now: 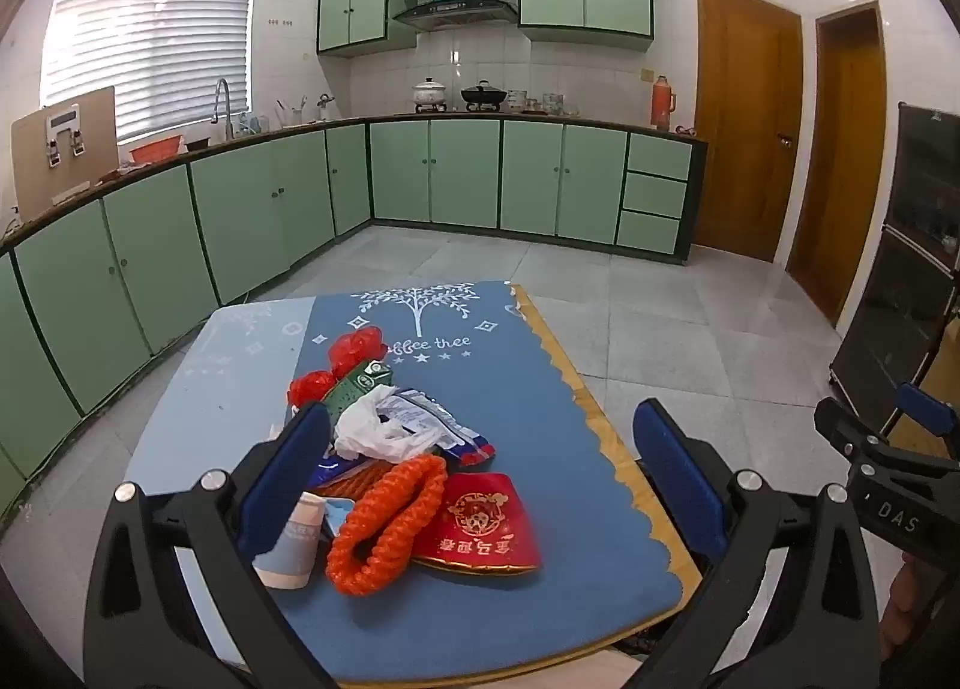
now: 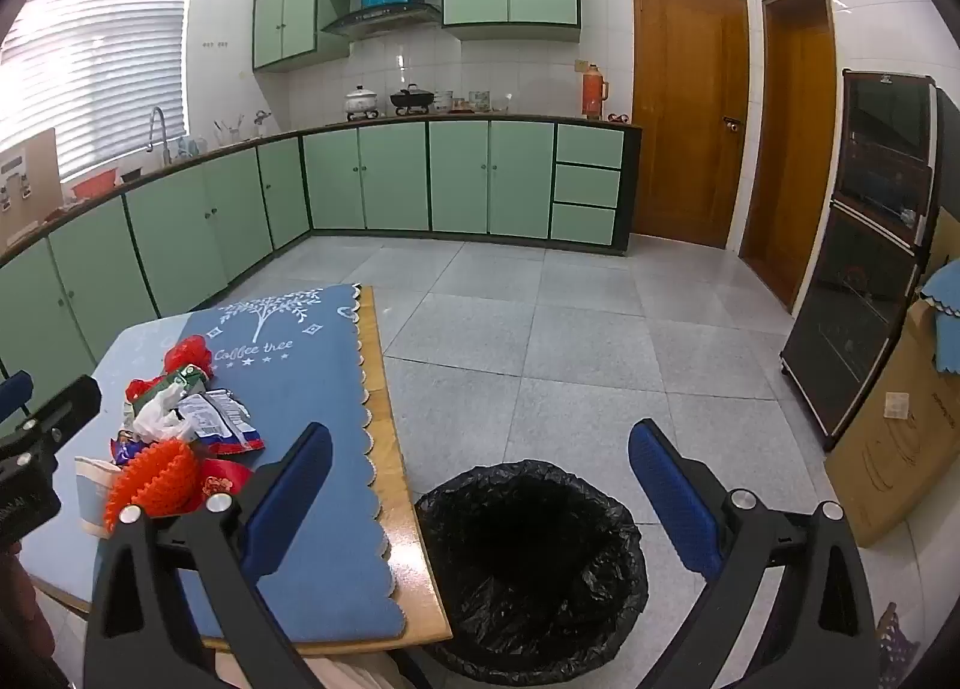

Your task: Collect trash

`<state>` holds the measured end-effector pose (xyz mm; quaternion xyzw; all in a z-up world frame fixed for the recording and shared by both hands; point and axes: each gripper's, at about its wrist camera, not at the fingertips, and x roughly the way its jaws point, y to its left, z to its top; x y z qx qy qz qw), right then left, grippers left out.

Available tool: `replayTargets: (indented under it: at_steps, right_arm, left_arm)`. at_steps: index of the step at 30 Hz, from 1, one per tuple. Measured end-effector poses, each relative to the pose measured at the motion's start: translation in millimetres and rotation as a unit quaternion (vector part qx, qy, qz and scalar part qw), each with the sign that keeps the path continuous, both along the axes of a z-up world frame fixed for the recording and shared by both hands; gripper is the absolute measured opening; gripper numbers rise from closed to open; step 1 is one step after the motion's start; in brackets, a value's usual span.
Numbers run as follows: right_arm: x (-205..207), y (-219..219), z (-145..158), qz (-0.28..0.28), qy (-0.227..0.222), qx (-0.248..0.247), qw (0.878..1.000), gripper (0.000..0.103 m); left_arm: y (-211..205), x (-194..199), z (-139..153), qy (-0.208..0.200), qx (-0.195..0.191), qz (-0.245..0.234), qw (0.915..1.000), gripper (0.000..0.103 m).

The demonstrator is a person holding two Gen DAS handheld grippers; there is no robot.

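A pile of trash lies on the blue table mat: an orange foam net, a red envelope, a paper cup, a white plastic bag, a snack wrapper, a green carton and red netting. My left gripper is open and empty, held above the pile. My right gripper is open and empty, held over a bin lined with a black bag beside the table. The pile shows in the right wrist view with the orange net.
The table's wooden edge borders the bin. A cardboard box and a dark glass cabinet stand at the right. Green kitchen cabinets line the far walls. Grey tiled floor lies between.
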<state>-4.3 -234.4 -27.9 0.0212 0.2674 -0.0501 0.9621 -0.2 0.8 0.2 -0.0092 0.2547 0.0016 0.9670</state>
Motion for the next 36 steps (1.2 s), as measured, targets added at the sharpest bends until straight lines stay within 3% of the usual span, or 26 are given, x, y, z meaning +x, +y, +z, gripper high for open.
replayTargets:
  at_steps: [36]
  right_arm:
    - [0.9,-0.7,-3.2,-0.002,0.000,0.003,1.000,0.097]
  left_arm:
    - [1.0,-4.2,7.6,-0.002,0.013,0.005,0.9999,0.098]
